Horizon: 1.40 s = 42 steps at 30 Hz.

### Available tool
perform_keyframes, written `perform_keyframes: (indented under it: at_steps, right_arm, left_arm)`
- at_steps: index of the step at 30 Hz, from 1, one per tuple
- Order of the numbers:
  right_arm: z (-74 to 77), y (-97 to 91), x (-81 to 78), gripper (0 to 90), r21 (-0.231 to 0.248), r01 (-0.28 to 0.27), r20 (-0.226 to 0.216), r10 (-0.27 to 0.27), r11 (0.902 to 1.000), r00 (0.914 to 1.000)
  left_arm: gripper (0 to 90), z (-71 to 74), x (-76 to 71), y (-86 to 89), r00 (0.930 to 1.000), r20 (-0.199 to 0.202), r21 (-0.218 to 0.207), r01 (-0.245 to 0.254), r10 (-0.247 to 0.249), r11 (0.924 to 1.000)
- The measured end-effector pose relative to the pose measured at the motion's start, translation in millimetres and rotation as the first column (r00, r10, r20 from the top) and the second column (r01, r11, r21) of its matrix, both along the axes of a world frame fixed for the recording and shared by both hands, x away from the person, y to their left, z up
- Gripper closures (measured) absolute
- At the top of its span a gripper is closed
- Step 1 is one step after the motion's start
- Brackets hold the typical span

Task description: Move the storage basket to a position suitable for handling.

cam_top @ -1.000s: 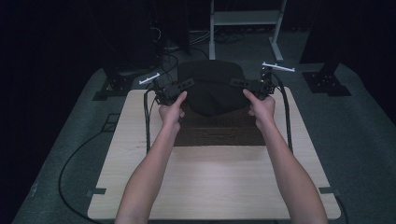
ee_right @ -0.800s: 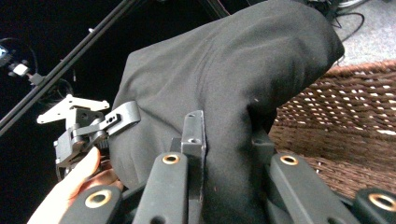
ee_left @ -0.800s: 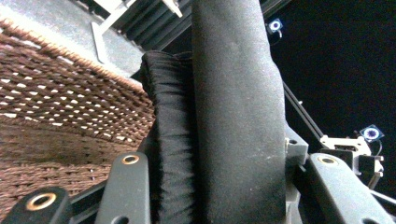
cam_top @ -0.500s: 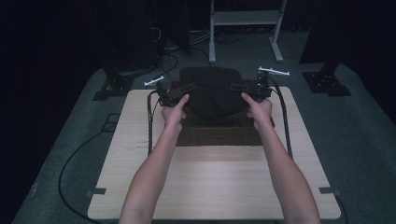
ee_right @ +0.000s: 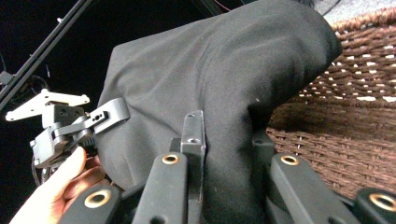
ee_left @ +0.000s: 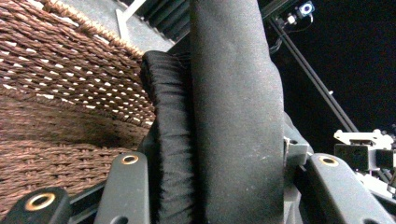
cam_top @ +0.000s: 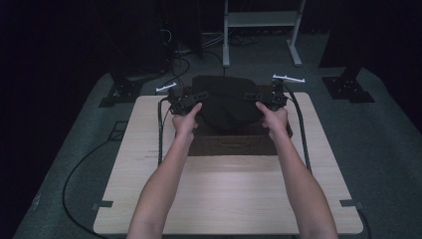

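Both tongs, left (cam_top: pixel 195 99) and right (cam_top: pixel 253 97), were clamped tight on the black cloth (cam_top: pixel 226 102) over the wicker basket (cam_top: pixel 234 144).

Cloth (cam_top: pixel 226 102) sits over basket (cam_top: pixel 234 144) at table's (cam_top: pixel 224 209) far end; left gripper (cam_top: pixel 185 103) and right gripper (cam_top: pixel 263 98) flank it.

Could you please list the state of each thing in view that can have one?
Black cloth: bunched, held over the basket, gripped at both sides.
Wicker basket: upright on the table, open top, cloth above its opening.
Left tool: shut on the black cloth.
Right tool: shut on the black cloth.
Table: bears the basket.
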State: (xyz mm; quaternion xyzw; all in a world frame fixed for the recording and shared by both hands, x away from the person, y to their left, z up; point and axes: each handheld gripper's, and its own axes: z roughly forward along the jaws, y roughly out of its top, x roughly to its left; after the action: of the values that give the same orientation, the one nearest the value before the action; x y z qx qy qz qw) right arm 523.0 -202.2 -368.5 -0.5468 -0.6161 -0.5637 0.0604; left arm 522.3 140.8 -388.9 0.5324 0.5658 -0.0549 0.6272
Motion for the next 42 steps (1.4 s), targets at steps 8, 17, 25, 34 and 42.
perform_keyframes:
  at_steps: [8,17,25,34,42]
  right_arm:
    - [-2.4,0.3,1.1,74.2,-0.013,0.001,-0.014,-0.002,0.9999,0.9999]
    - [-6.3,-0.4,1.9,74.2,-0.038,-0.004,-0.035,0.003,0.9993,0.9994]
    - [-9.3,-0.8,2.3,74.2,-0.046,-0.005,-0.053,0.003,0.9989,0.9986]
    - [-10.2,-1.4,2.5,74.1,-0.05,-0.007,-0.06,0.004,0.9987,0.9982]
    - [-12.7,-1.4,3.5,74.1,-0.06,-0.007,-0.069,0.003,0.9982,0.9976]
  left_arm:
    - [51.2,-2.1,0.5,-0.8,0.9999,-0.011,0.019,0.0,0.0,0.9998]
    - [49.8,-5.8,1.2,-2.9,0.9996,-0.029,0.039,0.0,0.002,0.9992]
    - [49.1,-6.8,1.6,-5.0,0.9982,-0.059,0.058,-0.011,0.014,0.9983]
    - [48.4,-7.0,1.4,-4.8,0.9976,-0.066,0.066,-0.015,0.02,0.9977]
    - [47.9,-7.0,0.9,-5.8,0.9972,-0.07,0.1,-0.018,0.025,0.9948]
